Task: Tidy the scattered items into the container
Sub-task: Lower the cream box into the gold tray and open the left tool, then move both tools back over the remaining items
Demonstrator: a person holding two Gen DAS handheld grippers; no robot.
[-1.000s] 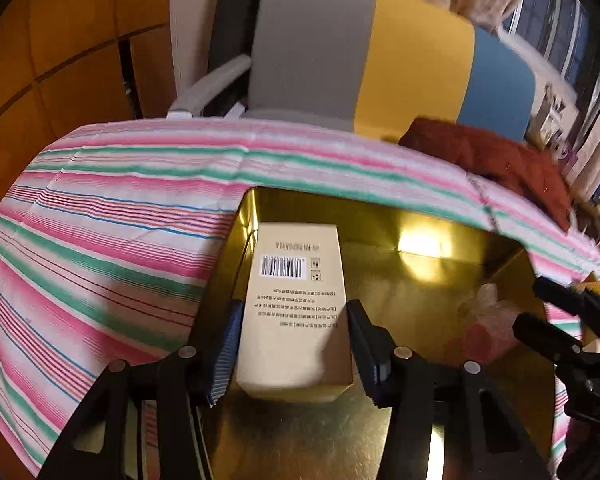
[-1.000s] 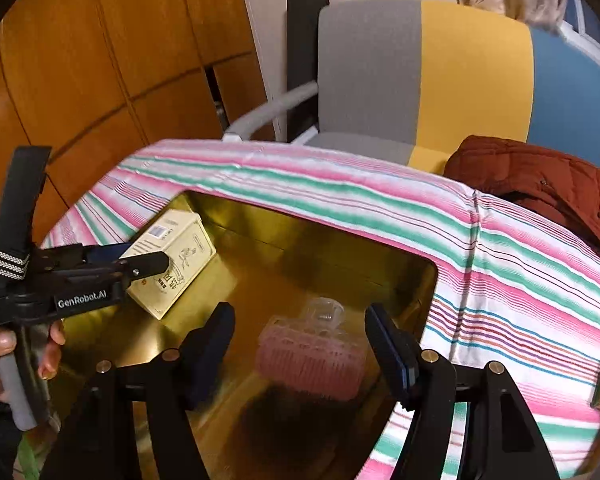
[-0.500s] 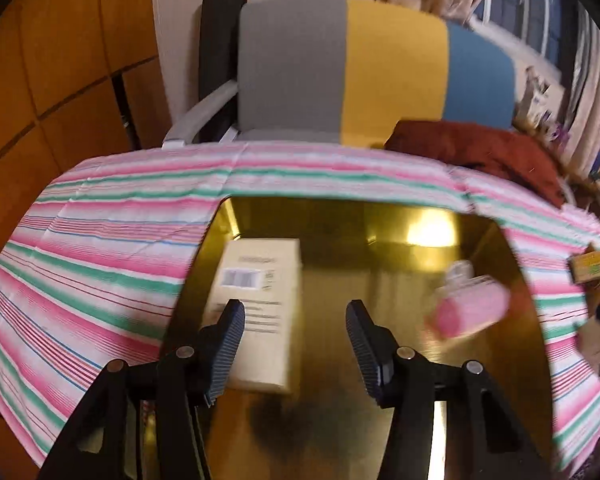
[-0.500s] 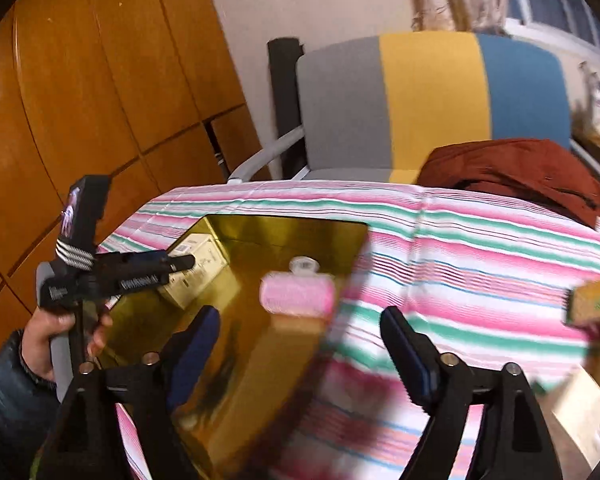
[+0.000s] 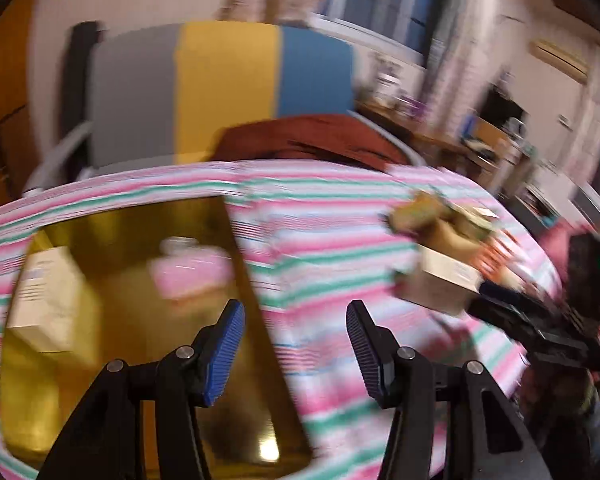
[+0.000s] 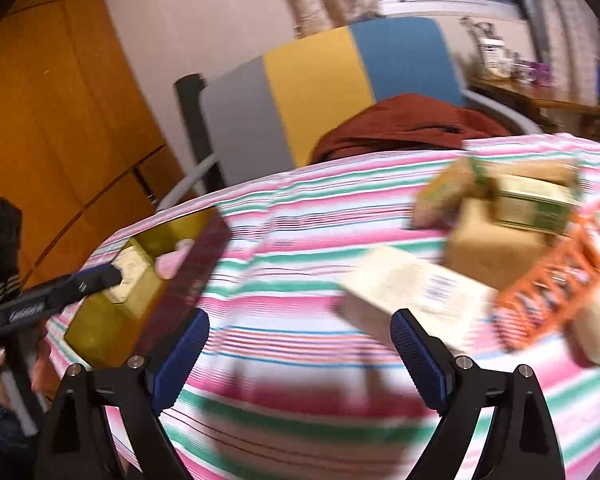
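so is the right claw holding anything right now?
No: the right claw is open with only striped tablecloth between its blue pads, and the pale cardboard box lies beyond it.

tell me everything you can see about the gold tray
The gold tray is a shallow rectangular container with a shiny, reflective, metal-looking inside and low walls. It sits flat on the striped tablecloth. Inside lie a cream box by its left wall and a pink clip nearer the right wall. Neither gripper touches it.
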